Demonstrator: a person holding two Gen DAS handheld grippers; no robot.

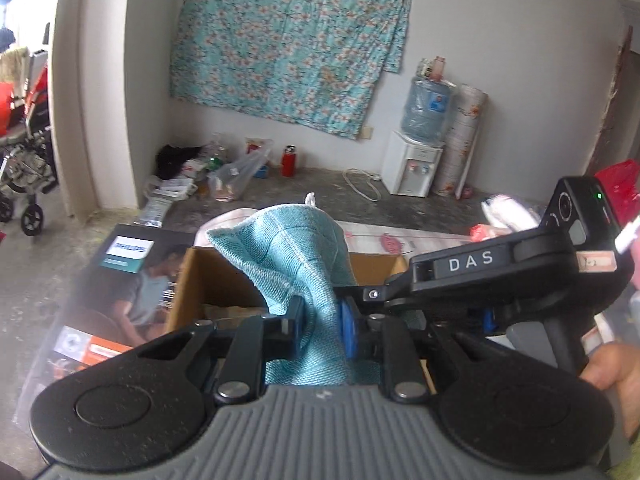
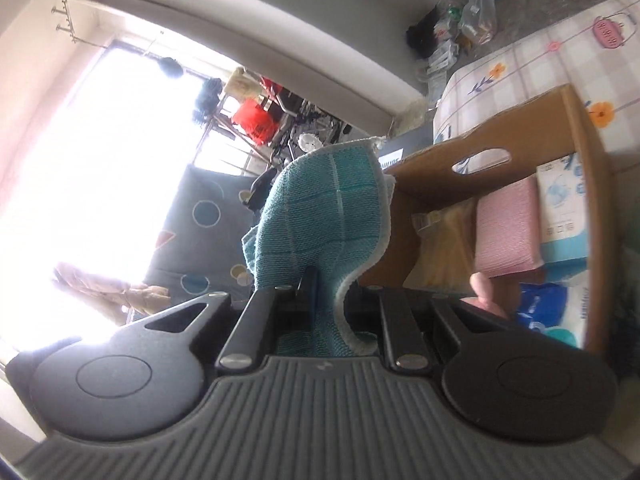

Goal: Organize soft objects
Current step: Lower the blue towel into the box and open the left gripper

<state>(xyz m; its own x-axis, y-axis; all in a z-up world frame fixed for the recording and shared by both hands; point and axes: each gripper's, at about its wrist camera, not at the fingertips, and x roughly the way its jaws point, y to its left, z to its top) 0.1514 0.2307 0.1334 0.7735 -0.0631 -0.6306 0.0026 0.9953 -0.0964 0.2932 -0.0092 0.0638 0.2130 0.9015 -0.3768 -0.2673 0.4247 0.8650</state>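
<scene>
Readable stuff first: there's a dark Philips box [image 1: 120, 280] lying flat at about 9 o'clock of the left wrist view, "PHILIPS" clear on its teal panel, with a photo of a guy on it. The other tool crossing in from 3 o'clock is showing "DAS" in white letters on its black body, plus a little green light glowing. In the right wrist view there's a white and blue pack [image 2: 562, 208] with printing on it, but I can't make the words out.

Around it all: a cardboard box [image 2: 520, 128] is sitting on a flowery checked cloth [image 2: 540, 56], and it's holding a pink pack [image 2: 508, 232], a yellowish bagged thing [image 2: 440, 256] and a blue plastic bag [image 2: 548, 308]. A water dispenser [image 1: 416, 160] with its big bottle is standing against the far wall at 1 o'clock, a red flask [image 1: 288, 160] at 12.

The teal towel [image 1: 296, 256] is the main thing: waffle-knit, pale stitched grid lines, whitish edging, all bunched up. It's hanging right over the open box. The left gripper [image 1: 320, 324] is pinching it tight between its blue pads, and the right gripper [image 2: 326, 292] is clamping the same towel, fingers narrow with cloth squeezed between.
</scene>
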